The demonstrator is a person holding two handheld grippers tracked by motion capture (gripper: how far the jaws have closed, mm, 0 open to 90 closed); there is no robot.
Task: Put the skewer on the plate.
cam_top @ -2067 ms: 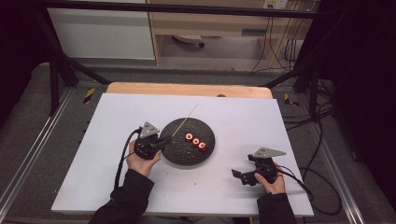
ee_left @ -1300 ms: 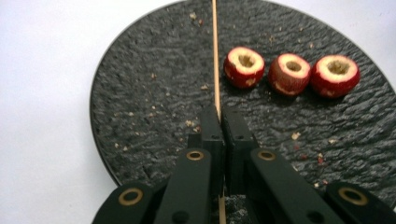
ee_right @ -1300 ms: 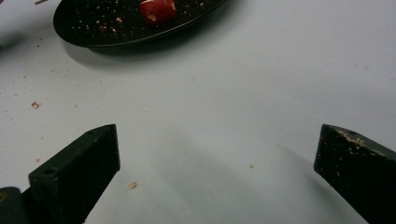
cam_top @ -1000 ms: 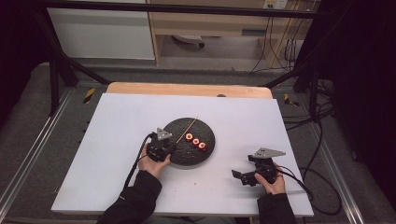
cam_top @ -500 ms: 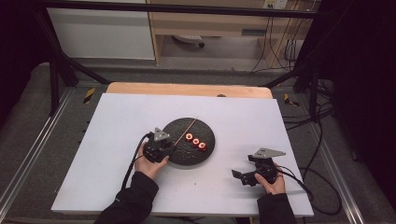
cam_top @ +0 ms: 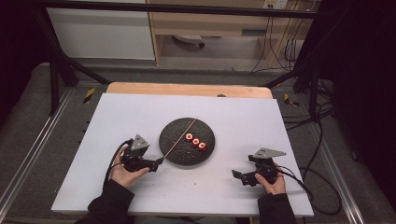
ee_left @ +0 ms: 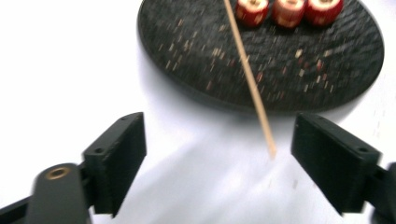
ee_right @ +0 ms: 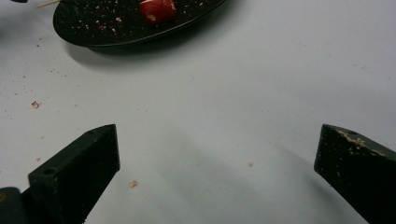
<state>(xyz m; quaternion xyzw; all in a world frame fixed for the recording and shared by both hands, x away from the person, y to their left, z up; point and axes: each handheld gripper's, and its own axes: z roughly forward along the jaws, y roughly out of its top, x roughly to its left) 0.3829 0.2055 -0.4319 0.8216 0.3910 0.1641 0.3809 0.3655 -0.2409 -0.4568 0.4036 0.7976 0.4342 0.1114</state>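
Note:
A round black plate (cam_top: 176,153) lies mid-table with three red apple-like pieces (cam_top: 195,142) in a row on it. A thin wooden skewer (cam_top: 182,135) lies slanted across the plate, its near end jutting over the rim. My left gripper (cam_top: 159,162) sits just left of the plate; its jaws have just been opening. In the left gripper view the skewer (ee_left: 247,77) ends between the wide-apart jaws of my left gripper (ee_left: 219,154), nearer the right one, touching neither. My right gripper (cam_top: 237,176) rests open at the front right, nothing between its jaws (ee_right: 217,158).
The white tabletop (cam_top: 140,112) carries small crumbs (ee_right: 133,184) near the right gripper. A wooden strip (cam_top: 187,88) runs along the far edge. Black frame posts and cables stand beyond the table sides. The plate's edge (ee_right: 107,23) and one red piece (ee_right: 158,10) lie ahead of the right gripper.
My left gripper has let go of the skewer, opened its jaws and drawn back left, off the plate's rim. The skewer stays on the plate. The right gripper has kept still.

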